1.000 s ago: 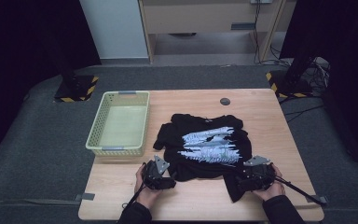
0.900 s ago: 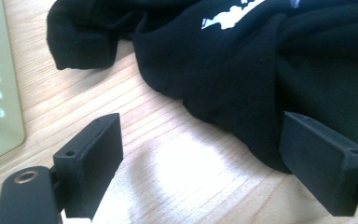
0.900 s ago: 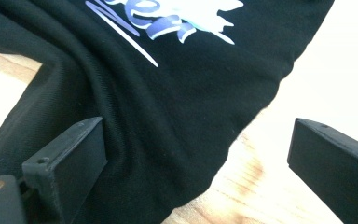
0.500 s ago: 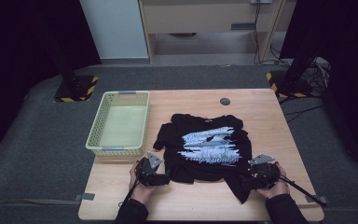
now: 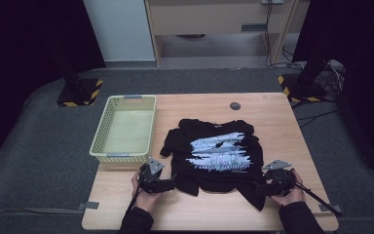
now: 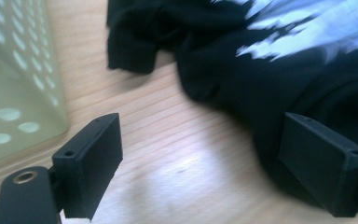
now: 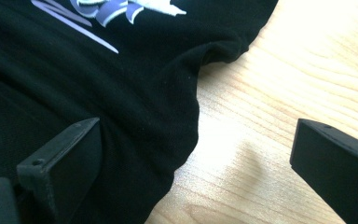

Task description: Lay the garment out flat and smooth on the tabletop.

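Both pairs of jaws stand spread wide at the near hem of the black T-shirt [image 5: 214, 156]: the left gripper [image 5: 168, 184] straddles the hem's left corner with one jaw over cloth and one over bare table [image 5: 272, 112], and the right gripper [image 5: 264, 187] does the same at the hem's right corner, neither pinching anything. That shirt lies print-up and a bit rumpled on the table, with the pale green basket [image 5: 121, 155] just beyond its left sleeve and a small dark disc [image 5: 234, 105] well past its collar.

pale green basket [image 5: 124, 127] sits on the desk's [image 5: 272, 117] left edge | small dark round disc [image 5: 234, 106] near the far edge | yellow-black striped stand bases [image 5: 80, 92] on the floor
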Tool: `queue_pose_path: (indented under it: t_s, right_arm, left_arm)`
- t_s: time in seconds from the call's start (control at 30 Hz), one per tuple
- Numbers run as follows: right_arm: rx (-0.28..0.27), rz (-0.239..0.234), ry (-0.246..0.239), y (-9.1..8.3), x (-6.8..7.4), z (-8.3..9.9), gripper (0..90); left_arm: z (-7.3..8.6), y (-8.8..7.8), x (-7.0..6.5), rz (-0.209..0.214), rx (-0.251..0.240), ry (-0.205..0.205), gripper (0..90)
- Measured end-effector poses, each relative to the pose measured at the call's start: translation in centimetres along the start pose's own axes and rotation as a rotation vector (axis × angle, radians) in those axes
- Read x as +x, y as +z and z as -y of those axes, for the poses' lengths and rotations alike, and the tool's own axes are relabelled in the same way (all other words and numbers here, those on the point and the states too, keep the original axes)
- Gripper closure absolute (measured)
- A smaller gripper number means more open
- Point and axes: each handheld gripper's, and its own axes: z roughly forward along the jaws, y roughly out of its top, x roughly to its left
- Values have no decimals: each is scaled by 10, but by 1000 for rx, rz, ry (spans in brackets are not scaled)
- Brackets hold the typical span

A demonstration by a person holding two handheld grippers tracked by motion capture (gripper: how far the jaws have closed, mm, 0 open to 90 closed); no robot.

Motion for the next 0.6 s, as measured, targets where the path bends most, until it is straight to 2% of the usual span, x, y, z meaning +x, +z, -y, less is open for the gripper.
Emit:
queue_pose_path:
  t_s: [0.1,0.2,0.3,0.43,0.6]
  right_arm:
    - [-36,-14,22,-6,-1,0,39]
    - [-56,-26,37,-9,0,-1,42]
    - [-46,-31,32,-7,1,-1,41]
    - [-31,-33,27,-5,3,0,41]
    - [-21,-33,20,-3,4,0,41]
  left_arm:
    - [1,-3,-12,30,-11,5,127]
    - [1,0,-24,48,-1,15,122]
    - [-1,8,-34,51,12,26,117]
    - [0,16,-46,53,31,62,110]
    - [6,23,-52,61,76,93,101]
